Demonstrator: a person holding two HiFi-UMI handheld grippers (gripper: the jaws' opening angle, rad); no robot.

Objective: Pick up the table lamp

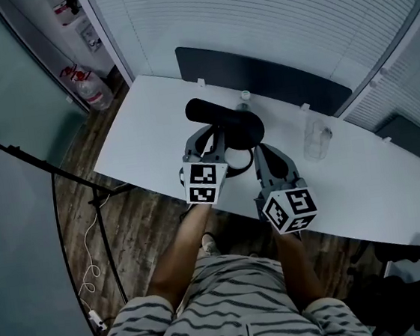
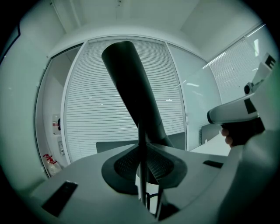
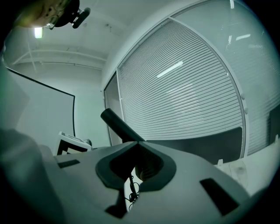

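The table lamp [image 1: 223, 120] is at the near middle of the white worktop [image 1: 152, 125], its dark tubular head slanting up and away. Whether its base rests on the surface cannot be told, as the grippers hide it.

The left gripper [image 1: 213, 142] has its fingers clenched on the lamp's thin upright stem, which runs down through the seam between them. The right gripper [image 1: 258, 152] is just beside it, fingers pressed together. Only a thin curled wire shows at their root, and no part of the lamp is clearly held.

Step in hand, as judged: lifting.
- Raise the left gripper straight up. The stem is thin and the head is heavy, so expect the lamp to pivot in the grasp.
- Support the lamp with the right gripper if it tips.
- Stay clear of the clear glass [image 1: 316, 138] to the right.
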